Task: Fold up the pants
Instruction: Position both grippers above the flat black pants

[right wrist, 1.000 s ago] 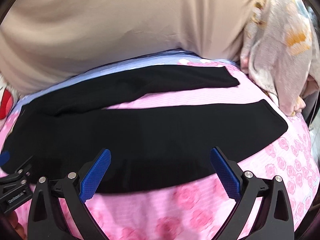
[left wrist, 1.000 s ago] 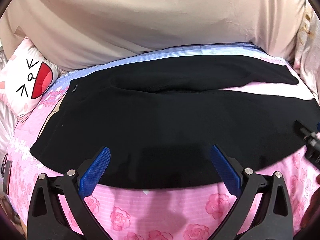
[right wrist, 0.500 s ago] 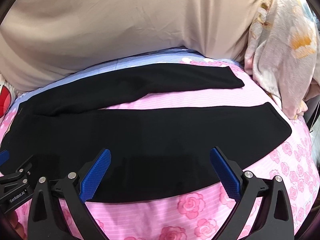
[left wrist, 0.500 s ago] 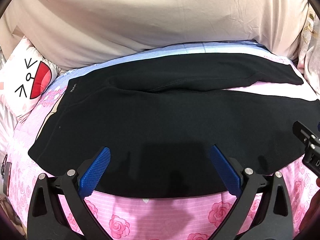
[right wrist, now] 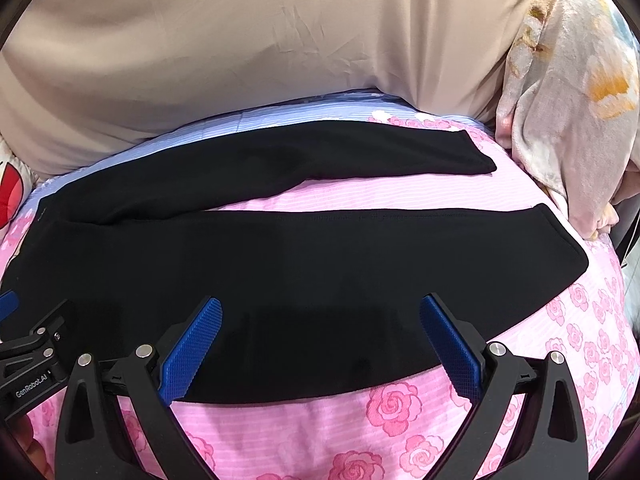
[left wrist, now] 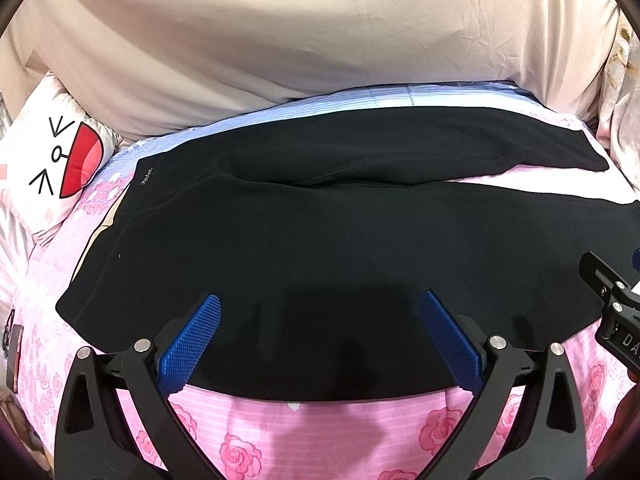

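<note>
Black pants (left wrist: 320,240) lie flat on a pink rose-print bed sheet (left wrist: 320,432), waistband to the left and both legs spread apart to the right (right wrist: 320,256). My left gripper (left wrist: 320,344) is open and empty, hovering over the pants' near edge at the hip end. My right gripper (right wrist: 320,344) is open and empty over the near leg's near edge. Each gripper shows at the edge of the other's view: the right one (left wrist: 616,312) and the left one (right wrist: 32,360).
A beige padded headboard or wall (left wrist: 320,40) runs along the far side. A white cartoon-face pillow (left wrist: 52,160) lies at the left. A pale floral blanket (right wrist: 568,100) is bunched at the right beyond the leg ends.
Both grippers have drawn back slightly toward me and risen, so the pants' near edge sits lower and more of the bed shows. The pants have not moved.
</note>
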The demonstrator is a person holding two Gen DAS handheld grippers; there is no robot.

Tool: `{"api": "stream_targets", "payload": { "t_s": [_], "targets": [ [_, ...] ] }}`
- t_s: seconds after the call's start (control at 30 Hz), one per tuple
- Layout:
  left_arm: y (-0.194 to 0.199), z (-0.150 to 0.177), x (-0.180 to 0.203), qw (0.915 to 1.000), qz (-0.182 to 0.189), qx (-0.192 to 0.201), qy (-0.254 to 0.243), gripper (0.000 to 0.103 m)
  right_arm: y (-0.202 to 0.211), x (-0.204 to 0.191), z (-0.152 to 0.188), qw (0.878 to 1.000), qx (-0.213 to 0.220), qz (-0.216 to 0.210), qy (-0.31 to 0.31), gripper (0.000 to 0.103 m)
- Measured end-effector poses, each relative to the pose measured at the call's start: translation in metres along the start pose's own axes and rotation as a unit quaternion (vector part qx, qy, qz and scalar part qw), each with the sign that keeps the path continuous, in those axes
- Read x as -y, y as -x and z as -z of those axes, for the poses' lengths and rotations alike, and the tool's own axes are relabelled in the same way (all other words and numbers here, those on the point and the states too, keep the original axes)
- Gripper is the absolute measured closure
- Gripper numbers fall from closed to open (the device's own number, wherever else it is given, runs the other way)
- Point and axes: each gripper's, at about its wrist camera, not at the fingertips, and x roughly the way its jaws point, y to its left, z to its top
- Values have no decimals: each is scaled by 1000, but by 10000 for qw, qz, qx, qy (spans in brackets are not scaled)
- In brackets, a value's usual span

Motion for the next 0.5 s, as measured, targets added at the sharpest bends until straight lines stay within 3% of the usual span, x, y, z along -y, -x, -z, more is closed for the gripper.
{"api": "stream_targets", "payload": {
  "t_s": [0.5],
  "targets": [
    [-9,-9,4,10000,4,-54,-32,5,-9,0,-4,10000,-80,-29,-15,5]
  ]
}}
